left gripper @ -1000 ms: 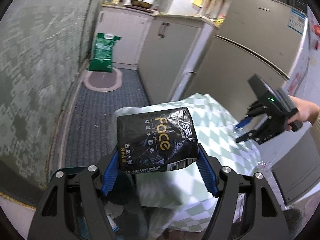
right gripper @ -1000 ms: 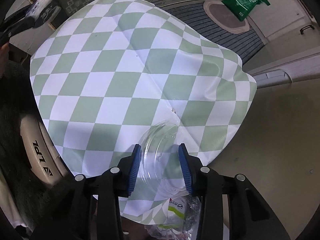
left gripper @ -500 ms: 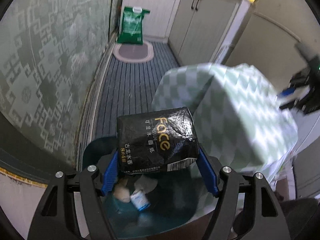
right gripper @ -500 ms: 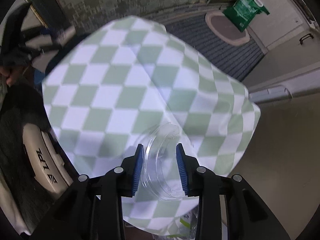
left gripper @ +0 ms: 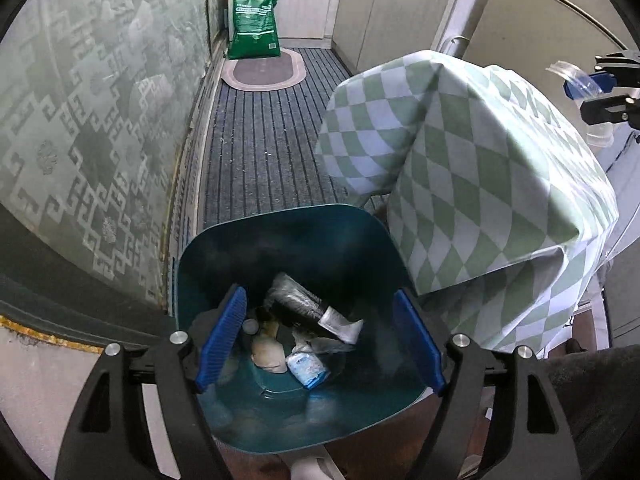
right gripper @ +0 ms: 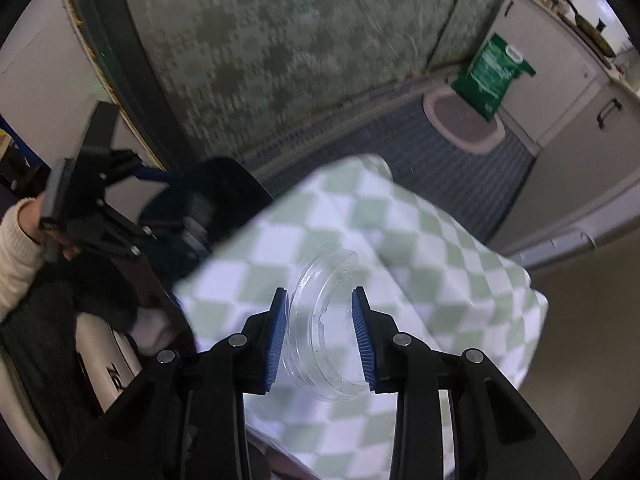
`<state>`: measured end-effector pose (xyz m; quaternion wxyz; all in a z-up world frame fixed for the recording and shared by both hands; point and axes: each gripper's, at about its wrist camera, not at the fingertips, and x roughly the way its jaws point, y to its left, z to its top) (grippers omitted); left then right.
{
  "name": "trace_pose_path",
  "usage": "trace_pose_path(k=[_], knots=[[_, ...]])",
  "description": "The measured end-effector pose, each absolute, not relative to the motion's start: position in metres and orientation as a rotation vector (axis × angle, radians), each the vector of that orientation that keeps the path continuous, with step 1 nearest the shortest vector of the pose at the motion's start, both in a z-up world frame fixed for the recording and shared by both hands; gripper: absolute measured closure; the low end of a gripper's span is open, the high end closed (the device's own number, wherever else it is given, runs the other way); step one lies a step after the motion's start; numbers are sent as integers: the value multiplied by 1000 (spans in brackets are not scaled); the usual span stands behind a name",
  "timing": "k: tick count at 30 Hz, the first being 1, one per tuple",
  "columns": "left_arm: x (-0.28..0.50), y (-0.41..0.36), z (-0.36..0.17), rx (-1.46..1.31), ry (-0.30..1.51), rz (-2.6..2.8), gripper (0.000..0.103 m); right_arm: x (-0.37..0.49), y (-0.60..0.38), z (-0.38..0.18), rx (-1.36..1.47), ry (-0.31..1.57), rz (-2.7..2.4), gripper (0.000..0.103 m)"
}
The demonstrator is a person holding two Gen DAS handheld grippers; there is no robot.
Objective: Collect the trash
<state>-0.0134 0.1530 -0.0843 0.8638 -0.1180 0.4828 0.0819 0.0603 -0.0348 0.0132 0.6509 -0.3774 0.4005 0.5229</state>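
Observation:
My left gripper (left gripper: 320,332) is open and empty, right above a teal trash bin (left gripper: 208,256). The black tissue pack (left gripper: 298,302) lies inside the bin among other wrappers. My right gripper (right gripper: 322,340) is shut on a clear plastic cup (right gripper: 324,320), held above the table with the green-and-white checked cloth (right gripper: 420,248). In the left wrist view the right gripper (left gripper: 600,92) with the cup (left gripper: 572,76) shows at the far right. In the right wrist view the left gripper (right gripper: 120,216) shows over the dark bin (right gripper: 224,192).
A green sack (left gripper: 254,22) stands on an oval mat (left gripper: 264,70) at the end of a striped floor runner (left gripper: 260,140). A patterned wall (left gripper: 88,120) is on the left, cabinets (left gripper: 400,4) on the right. The checked table (left gripper: 480,184) stands right beside the bin.
My left gripper opened and the black tissue pack dropped into the teal bin. My right gripper lifted and swung toward the bin with the clear cup still held.

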Motion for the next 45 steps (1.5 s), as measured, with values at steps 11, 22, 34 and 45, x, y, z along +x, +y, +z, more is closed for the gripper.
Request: trace_pose_path(k=[11, 22, 34, 45], knots=[[-35, 175, -60, -274, 892, 223, 38, 3, 27, 28, -648, 834, 1324, 70], [-53, 199, -31, -339, 717, 299, 62, 0, 52, -16, -471, 916, 1292, 68], [-68, 189, 5, -314, 503, 314, 70, -19, 67, -44, -539, 928, 1257, 63], [-71, 182, 20, -273, 439, 328, 80, -28, 54, -44, -518, 901, 1249, 55]])
